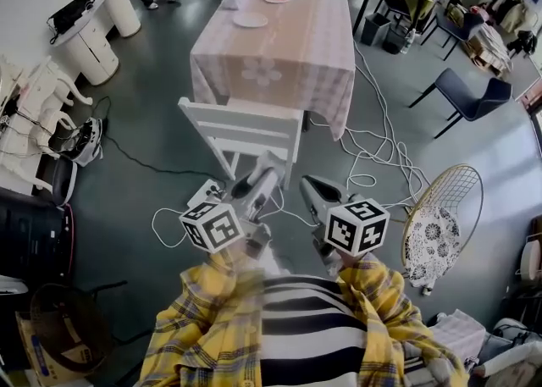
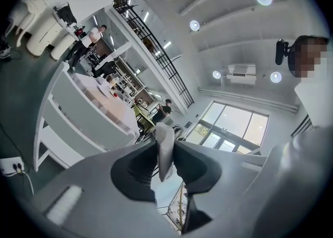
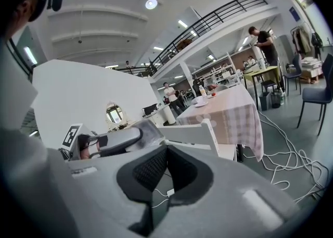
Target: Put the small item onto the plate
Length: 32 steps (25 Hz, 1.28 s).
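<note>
Yellow-checked flannel sleeves (image 1: 190, 330) lowest in the head view, person standing on the grey floor, one tool per hand.

Left gripper (image 1: 264, 180): jaws nearly together, pinched on a thin pale grey-white piece (image 2: 164, 151), soft-looking, which sticks up past the pads. Cannot tell what it is made of.

Right gripper (image 1: 312, 186): just beside the left one, pads closed against each other, nothing between them.

Ahead of both: white slatted wooden chair (image 1: 241, 127), pushed up to a table under a pink checked cloth (image 1: 284, 59). Round white plate (image 1: 250, 19) near the table's far edge, well apart from the held piece.

Far right, on the floor: round wire-guard fan (image 1: 440, 229).
</note>
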### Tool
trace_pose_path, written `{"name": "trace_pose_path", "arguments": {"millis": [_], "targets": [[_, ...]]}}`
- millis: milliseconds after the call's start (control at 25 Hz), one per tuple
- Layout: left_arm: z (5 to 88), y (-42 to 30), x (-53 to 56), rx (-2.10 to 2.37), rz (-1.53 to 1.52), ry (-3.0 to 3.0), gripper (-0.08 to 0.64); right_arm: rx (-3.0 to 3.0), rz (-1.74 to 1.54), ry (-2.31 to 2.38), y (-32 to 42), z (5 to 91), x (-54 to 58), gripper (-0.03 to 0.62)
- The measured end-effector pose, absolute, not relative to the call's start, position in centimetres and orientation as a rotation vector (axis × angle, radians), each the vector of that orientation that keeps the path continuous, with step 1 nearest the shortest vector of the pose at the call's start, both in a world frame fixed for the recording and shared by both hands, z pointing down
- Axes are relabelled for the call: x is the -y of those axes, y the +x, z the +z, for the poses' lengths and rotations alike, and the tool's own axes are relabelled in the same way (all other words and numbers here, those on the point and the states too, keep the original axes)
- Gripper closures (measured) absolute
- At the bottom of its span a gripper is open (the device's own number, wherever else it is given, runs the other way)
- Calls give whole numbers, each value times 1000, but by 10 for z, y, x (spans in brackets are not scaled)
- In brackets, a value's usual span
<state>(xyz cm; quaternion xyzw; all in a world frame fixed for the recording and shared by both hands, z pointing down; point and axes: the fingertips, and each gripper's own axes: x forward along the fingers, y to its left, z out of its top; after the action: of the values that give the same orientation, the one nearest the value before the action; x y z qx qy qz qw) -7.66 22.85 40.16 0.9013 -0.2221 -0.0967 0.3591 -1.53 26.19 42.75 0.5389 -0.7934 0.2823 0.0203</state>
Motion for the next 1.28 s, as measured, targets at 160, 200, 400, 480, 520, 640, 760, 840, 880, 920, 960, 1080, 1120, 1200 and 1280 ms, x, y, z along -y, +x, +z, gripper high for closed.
{"name": "trace_pose_path", "arguments": {"millis": [160,200,400,480,520,640,760,840,880,920,960,1080,1120,1200,1280], "targets": [[396,-69,-201,528,-253,2320,472,2457,855,1659,-13,422,-231,597],[394,-68,-192,520,-257,2317,472,2457,843,1657,-12,420,-221,597],[387,-69,-147,502,-283,2288,474,2488,817,1654,-13,402,-167,597],[384,-70,-128,493,-295,2273,472,2503,811,1653,-15,395,-145,597],[383,-70,-118,488,-297,2269,472,2504,800,1652,-16,391,-134,597],[375,-70,-90,475,-300,2281,474,2503,760,1648,-19,383,-102,597],[368,-72,-63,466,-305,2290,474,2521,767,1632,-23,378,-76,597],[366,-73,-45,457,-309,2285,472,2527,778,1622,-25,377,-58,597],[366,-74,-36,452,-309,2281,474,2524,776,1621,-26,378,-49,597],[366,-75,-27,448,-308,2277,472,2519,771,1624,-26,378,-41,597],[367,-76,-19,445,-304,2274,474,2513,768,1627,-25,378,-33,597],[367,-75,6,440,-299,2272,473,2491,748,1660,-19,374,-10,597],[365,-74,14,436,-303,2269,472,2480,741,1676,-15,372,-3,597],[364,-70,23,422,-314,2257,472,2457,737,1699,-8,371,5,597],[365,-67,29,414,-316,2250,472,2435,732,1707,-2,373,12,597]]}}
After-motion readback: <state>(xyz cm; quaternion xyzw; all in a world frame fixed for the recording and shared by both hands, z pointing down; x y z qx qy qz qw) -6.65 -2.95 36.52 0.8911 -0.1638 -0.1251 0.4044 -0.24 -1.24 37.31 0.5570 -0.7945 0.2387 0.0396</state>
